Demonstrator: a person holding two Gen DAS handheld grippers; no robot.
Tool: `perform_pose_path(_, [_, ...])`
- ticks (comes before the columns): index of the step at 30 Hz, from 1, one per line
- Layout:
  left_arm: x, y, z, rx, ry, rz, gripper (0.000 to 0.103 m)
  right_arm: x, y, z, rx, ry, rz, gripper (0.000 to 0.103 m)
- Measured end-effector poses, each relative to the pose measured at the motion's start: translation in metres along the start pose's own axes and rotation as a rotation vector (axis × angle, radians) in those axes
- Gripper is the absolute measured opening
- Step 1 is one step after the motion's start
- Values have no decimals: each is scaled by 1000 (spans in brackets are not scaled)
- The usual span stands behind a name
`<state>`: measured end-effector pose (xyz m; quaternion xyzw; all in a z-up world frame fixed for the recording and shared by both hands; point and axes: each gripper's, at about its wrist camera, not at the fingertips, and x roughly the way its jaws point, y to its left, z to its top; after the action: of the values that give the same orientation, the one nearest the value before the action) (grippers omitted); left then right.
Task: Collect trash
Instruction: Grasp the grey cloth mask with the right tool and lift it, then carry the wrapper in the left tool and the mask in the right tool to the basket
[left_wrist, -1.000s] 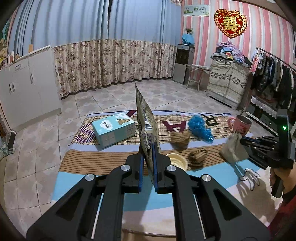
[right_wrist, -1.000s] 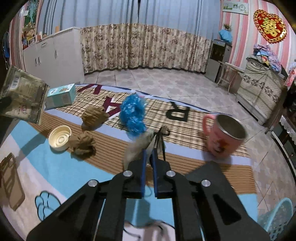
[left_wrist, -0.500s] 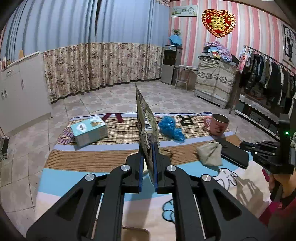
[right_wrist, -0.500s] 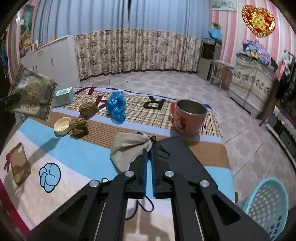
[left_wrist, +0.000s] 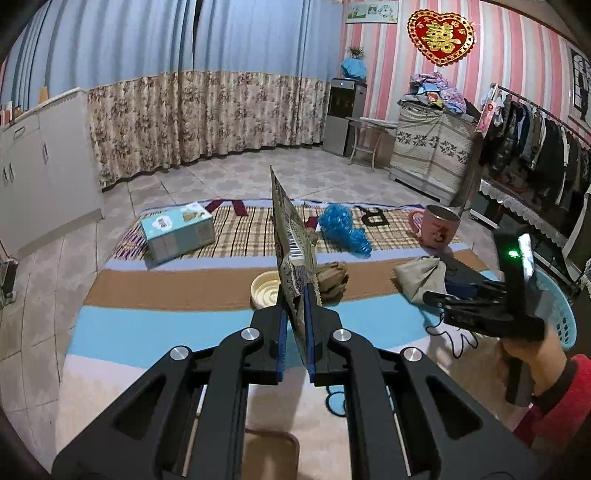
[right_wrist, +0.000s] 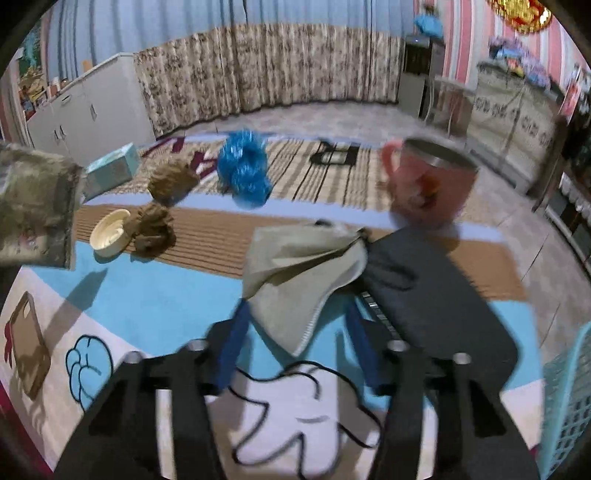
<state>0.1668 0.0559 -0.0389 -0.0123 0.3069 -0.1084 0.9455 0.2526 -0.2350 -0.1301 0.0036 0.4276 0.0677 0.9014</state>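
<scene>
My left gripper (left_wrist: 295, 295) is shut on a flat printed wrapper (left_wrist: 291, 236) that stands edge-on above the mat; the same wrapper (right_wrist: 37, 210) shows at the far left of the right wrist view. My right gripper (right_wrist: 299, 332) hangs low over the mat with its jaws opening. A beige cloth (right_wrist: 295, 266) lies between the blue pads, free of them, and rests partly on a black flat case (right_wrist: 436, 288). In the left wrist view the right gripper (left_wrist: 443, 299) sits just behind that cloth (left_wrist: 421, 273), held by a hand in a red sleeve.
On the mat lie a blue crumpled bag (right_wrist: 243, 170), two brown paper wads (right_wrist: 155, 229), a cream lid (right_wrist: 110, 232), a pink mug (right_wrist: 428, 184) and a teal box (right_wrist: 110, 170). A teal plastic basket (right_wrist: 565, 398) stands on the floor at the right.
The right gripper sank toward the mat, its jaws parted, and the beige cloth left its grip. The left gripper shifted sideways with the wrapper still clamped.
</scene>
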Motion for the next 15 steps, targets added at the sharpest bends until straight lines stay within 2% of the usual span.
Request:
perform_pose_path(1, [1,1,-1,-1,3,0,7,4,0,0,5,10,5,30])
perform_pose_path(3, [1,2,-3,3,7,3,7,6,0,-1,12,0,32,13])
perform_pose_path(5, [2,2,-3,7,7,11,7,0,2,-1,-6,-26,32,5])
perform_pose_path(10, [1,-2,2,-4,4,-2,7,-35,-2,-3,-48,-109,7,4])
perform_pose_path(15, [-5,-24,10,22,-13,-25,7,-83,-29,-9,-46,-168,-30,4])
